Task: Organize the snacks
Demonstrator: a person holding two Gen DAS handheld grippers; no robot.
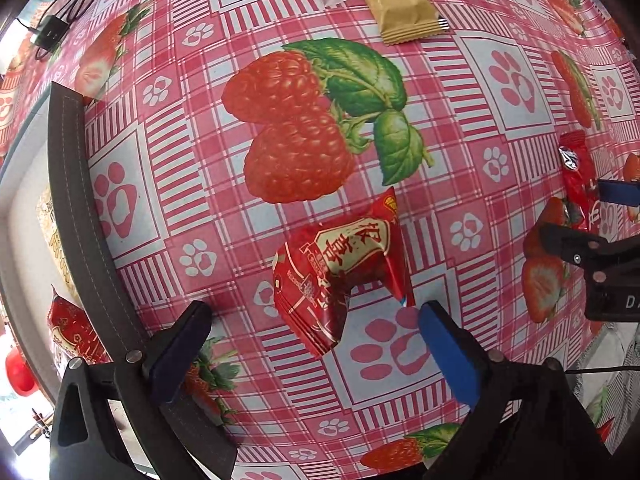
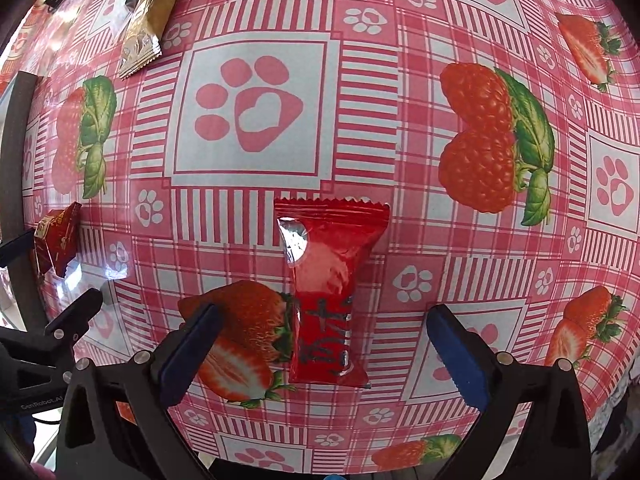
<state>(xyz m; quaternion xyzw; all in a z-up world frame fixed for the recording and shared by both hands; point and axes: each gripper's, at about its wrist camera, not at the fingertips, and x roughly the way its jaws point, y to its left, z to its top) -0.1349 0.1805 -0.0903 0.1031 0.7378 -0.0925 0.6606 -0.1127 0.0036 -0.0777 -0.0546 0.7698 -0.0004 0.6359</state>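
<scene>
Fingers (image 1: 448, 344) of the left gripper (image 1: 316, 344) and right gripper (image 2: 320, 340) stand wide apart, gripping nothing, a red pouch (image 1: 344, 276) and red candy (image 2: 330, 300) lying loose on the bench (image 2: 400, 160) between them, with more snacks (image 1: 404, 8) beyond, so sorting looks barely begun.

Tablecloth (image 2: 360, 92): glossy, smooth, plastic-looking print, catching glare.
Red candy wrapper (image 2: 328, 292): shiny crinkled film, silvery foil patch (bright reflections).
Red pouch (image 1: 344, 268): glossy creased film.
Tan packet (image 1: 400, 4): duller film, near the table's far edge.
Finger pads (image 1: 448, 348): matt blue foam-like.
</scene>
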